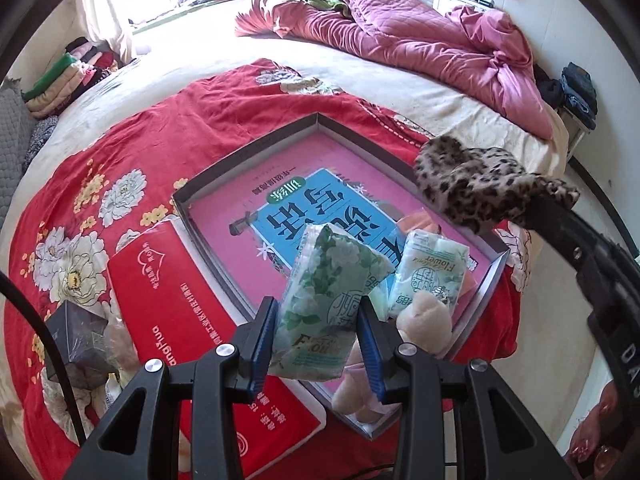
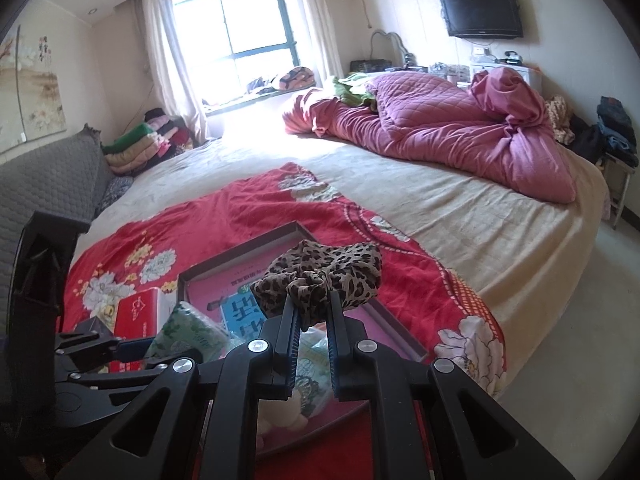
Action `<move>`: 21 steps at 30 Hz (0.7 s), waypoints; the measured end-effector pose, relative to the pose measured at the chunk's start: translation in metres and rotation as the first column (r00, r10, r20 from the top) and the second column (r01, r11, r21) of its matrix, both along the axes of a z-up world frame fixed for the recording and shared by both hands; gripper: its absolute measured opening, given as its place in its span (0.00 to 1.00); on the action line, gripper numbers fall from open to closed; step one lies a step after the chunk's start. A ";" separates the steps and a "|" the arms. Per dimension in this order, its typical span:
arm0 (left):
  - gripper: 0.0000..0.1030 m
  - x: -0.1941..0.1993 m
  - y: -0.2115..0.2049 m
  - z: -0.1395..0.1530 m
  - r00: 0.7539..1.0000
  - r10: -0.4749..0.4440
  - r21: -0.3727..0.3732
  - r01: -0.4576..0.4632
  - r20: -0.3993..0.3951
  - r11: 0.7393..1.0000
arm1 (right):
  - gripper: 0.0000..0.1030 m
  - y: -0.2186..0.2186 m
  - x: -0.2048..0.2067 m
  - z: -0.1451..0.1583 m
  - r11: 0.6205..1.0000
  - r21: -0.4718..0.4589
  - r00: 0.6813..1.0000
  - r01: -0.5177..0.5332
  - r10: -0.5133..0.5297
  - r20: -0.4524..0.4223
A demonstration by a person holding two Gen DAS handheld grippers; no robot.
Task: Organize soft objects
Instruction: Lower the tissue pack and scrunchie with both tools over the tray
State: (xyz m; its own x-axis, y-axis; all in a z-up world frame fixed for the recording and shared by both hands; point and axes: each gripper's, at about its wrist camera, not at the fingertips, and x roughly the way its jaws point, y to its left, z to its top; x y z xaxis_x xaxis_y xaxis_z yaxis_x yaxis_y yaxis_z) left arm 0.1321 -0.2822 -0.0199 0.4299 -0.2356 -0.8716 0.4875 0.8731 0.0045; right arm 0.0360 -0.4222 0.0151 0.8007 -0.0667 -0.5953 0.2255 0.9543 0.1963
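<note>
left wrist: steep, close | right wrist: shallower | shared: box (image 1: 224,160)

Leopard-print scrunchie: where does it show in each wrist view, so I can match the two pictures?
Left wrist view: the leopard-print scrunchie sits right of centre, on the tip of the right gripper, above the tray's right side.
Right wrist view: the scrunchie is at centre, pinched in the right gripper.
Shared landmark: the pink-lined tray on the red floral blanket.

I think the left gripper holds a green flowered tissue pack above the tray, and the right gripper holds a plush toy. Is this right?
Not quite. The right gripper holds a leopard-print cloth, not a plush toy, as the right wrist view shows. The left gripper does hold the green flowered tissue pack above the tray.
</note>
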 end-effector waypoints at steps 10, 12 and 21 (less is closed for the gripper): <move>0.38 0.011 0.002 -0.007 1.000 0.005 -0.013 -0.006 -0.017 1.000 | 0.12 0.009 0.020 -0.025 0.998 0.009 0.995 -0.059 0.059 -0.078; 0.38 0.012 0.002 -0.009 1.000 0.005 -0.014 -0.005 -0.021 1.000 | 0.12 0.011 0.024 -0.029 0.998 0.017 0.994 -0.068 0.069 -0.087; 0.38 0.015 0.002 -0.015 1.000 0.006 -0.017 -0.007 -0.029 1.000 | 0.13 0.026 0.035 -0.046 0.993 0.011 0.985 -0.117 0.117 -0.127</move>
State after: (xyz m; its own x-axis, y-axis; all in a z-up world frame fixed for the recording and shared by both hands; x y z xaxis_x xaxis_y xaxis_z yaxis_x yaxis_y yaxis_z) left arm 0.1473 -0.2800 -0.0351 0.4059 -0.2475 -0.8798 0.4813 0.8762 -0.0244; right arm 0.0710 -0.3966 -0.0308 0.7205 0.0252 -0.6930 0.1356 0.9749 0.1764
